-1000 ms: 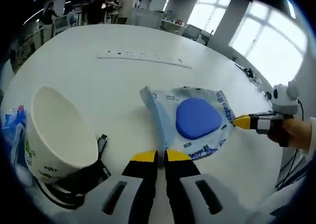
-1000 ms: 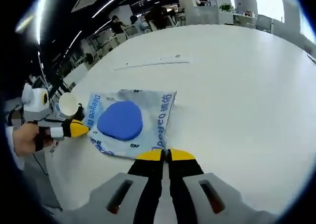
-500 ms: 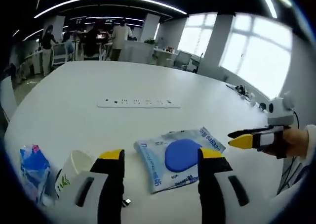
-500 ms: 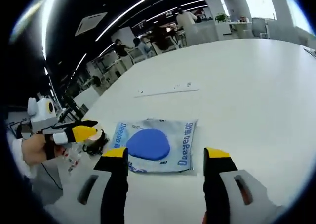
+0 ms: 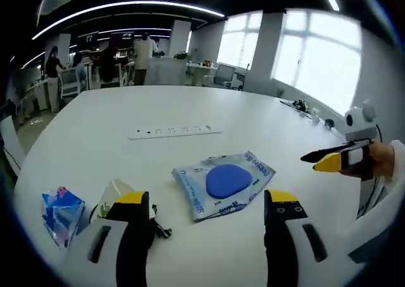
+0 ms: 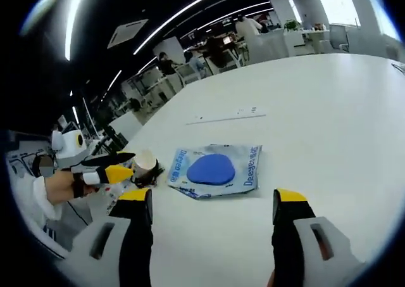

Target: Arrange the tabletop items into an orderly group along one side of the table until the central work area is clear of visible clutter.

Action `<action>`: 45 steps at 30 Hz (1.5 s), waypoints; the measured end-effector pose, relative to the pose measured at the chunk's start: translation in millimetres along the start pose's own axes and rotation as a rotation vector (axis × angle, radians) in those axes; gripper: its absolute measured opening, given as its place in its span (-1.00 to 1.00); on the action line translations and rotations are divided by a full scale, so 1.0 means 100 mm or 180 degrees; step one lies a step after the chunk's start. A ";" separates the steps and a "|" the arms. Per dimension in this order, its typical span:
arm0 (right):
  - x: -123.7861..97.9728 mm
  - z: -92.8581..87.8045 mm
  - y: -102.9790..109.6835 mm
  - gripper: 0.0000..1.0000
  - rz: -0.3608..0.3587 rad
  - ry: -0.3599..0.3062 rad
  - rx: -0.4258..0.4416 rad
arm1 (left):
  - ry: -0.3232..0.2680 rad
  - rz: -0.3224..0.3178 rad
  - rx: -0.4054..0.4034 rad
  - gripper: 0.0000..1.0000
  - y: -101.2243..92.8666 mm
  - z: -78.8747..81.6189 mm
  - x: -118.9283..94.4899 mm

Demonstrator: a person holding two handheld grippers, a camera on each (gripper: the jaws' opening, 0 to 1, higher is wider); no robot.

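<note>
A: Where does the pouch sit from the left gripper (image 5: pixel 209 201)?

B: The clear pouch (image 5: pixel 223 183) lies flat on the white table (image 5: pixel 114 119), just ahead of the left tool and between its jaws, which are spread wide with nothing in them. A blue rounded pad (image 5: pixel 226 180) shows inside the pouch.

A: Which way does it run?

B: In the left gripper view its long axis goes across, tilted so the right-hand end sits farther from the tool. Its printed edge faces the right gripper (image 5: pixel 321 161), which comes in from the right, held in a hand (image 5: pixel 380 163).

A: And from the other side?

B: The right tool's own jaws stand wide apart too, empty, with the pouch (image 6: pixel 216 170) ahead and a little left of centre. The left gripper (image 6: pixel 123 166) hangs just beside a paper cup (image 6: pixel 145 161).

A: Anything unclear?

B: The left jaw covers part of the cup (image 5: pixel 114 195); a small dark thing beside it I cannot identify. The blue packet (image 5: pixel 61 211) is blurred. A long white strip (image 5: pixel 174 132) lies far ahead.
</note>
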State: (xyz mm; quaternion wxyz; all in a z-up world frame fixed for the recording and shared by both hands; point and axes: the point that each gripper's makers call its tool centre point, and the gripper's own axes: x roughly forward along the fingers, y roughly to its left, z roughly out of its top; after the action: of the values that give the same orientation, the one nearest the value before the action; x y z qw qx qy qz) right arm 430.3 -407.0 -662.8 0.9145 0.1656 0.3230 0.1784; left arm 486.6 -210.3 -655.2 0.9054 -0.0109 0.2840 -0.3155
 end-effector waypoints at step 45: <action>-0.75 -0.53 -0.19 0.43 -0.0159 0.0144 0.0676 | -0.0361 0.0899 -0.1416 0.69 0.70 -0.55 -1.23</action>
State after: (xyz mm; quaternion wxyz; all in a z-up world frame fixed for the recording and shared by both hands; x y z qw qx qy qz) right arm 345.9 -446.5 -669.9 0.8885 0.2494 0.3647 0.1241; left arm 419.3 -74.4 -652.7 0.9302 -0.1875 0.2938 -0.1148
